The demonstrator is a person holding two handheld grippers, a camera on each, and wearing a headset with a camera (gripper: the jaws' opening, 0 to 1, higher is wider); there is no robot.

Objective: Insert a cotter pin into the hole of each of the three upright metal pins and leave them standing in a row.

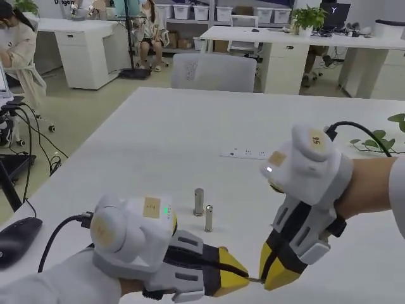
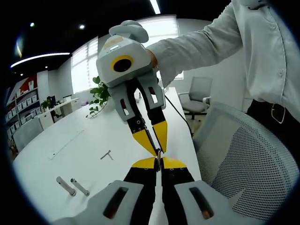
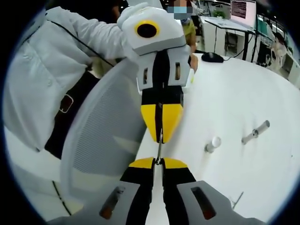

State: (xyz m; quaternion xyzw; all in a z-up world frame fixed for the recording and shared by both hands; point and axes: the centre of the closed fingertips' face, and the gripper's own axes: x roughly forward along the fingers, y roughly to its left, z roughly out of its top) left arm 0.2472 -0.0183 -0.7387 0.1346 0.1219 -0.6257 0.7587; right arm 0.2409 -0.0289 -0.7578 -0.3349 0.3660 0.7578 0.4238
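1. The wire cotter pin (image 3: 160, 144) is clenched between left gripper (image 2: 159, 162) and right gripper (image 3: 158, 162), tip to tip, above the white table (image 1: 158, 145).
2. Two smooth cylindrical metal pins (image 1: 199, 201) are seen upright; a spare cotter pin (image 2: 107, 154), lying flat, is resolved in the left gripper view.

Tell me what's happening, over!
Left gripper, right gripper: both shut on one cotter pin, tip to tip. Two metal pins upright. Nothing blocking.

Dull metal pins (image 1: 199, 201); matt table (image 1: 190, 139), perhaps laminate.
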